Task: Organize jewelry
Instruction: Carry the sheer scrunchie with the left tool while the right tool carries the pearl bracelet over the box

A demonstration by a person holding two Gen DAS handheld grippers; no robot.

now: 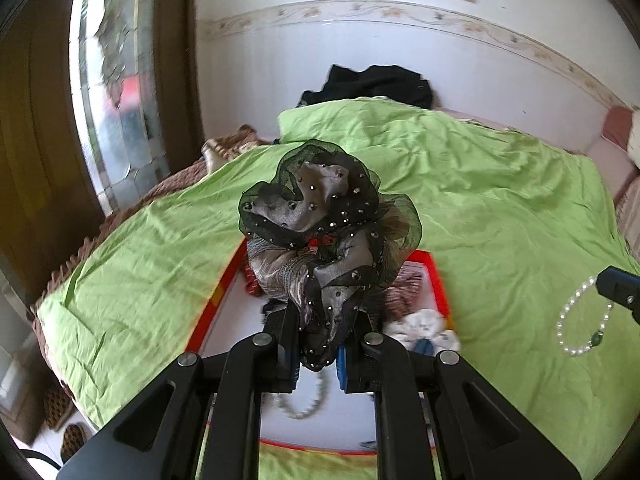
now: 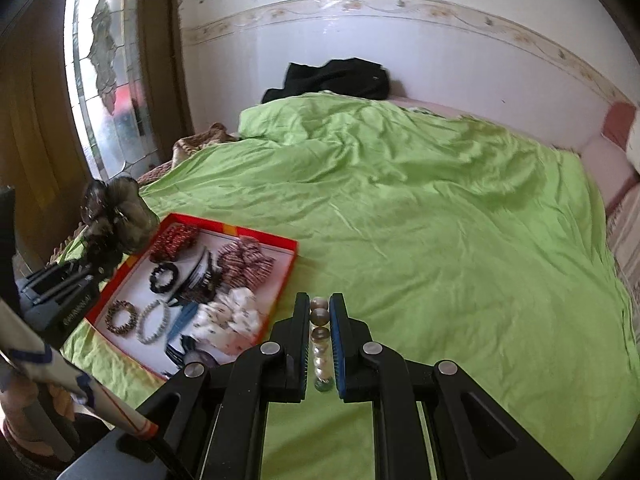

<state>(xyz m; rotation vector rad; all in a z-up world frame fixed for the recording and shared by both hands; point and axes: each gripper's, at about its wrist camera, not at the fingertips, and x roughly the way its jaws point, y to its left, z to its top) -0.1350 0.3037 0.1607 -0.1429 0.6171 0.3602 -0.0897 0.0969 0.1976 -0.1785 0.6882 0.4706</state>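
Scrunchie (image 1: 320,220) hides red tray (image 1: 434,276); necklace (image 1: 300,406) blurred.

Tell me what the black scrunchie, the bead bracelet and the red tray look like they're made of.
Scrunchie: sheer black organza-like mesh over shiny grey satin, dotted with small glinting studs. Bracelet: glossy white beads, pearl-like but possibly plastic or glass, with one dark green bead. Tray: looks like cardboard, a thin red rim around a flat matte white floor.

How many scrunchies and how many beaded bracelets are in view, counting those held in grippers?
Scrunchies: 4 (red, striped, white, gauze one in left gripper)
Beaded bracelets: 4 (black, brown, grey, pearl one in right gripper)
Total: 8
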